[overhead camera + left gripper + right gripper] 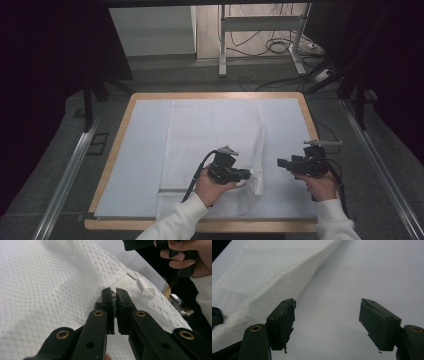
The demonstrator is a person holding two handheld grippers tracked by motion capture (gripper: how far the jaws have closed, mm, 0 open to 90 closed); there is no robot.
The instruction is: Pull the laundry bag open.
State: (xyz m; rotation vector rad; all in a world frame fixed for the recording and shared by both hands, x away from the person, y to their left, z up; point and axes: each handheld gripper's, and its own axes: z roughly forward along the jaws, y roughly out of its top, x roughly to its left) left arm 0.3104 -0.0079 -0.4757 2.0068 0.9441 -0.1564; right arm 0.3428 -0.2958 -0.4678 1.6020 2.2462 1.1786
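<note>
A white knitted garment [212,142] lies spread on the pale table cover [137,165], its right edge folded into a raised ridge running from far to near. The left gripper [248,174] pinches that edge at the near right, jaws nearly together with a thin bit of fabric and hem between them; a small satin label [145,287] sits just beyond its tips. The right gripper [281,163] hovers just right of the fold over bare cover, jaws wide and empty. The pinch looks shallow, so a quick pull could let the cloth slip out, or drag the whole garment askew rather than folding it.
</note>
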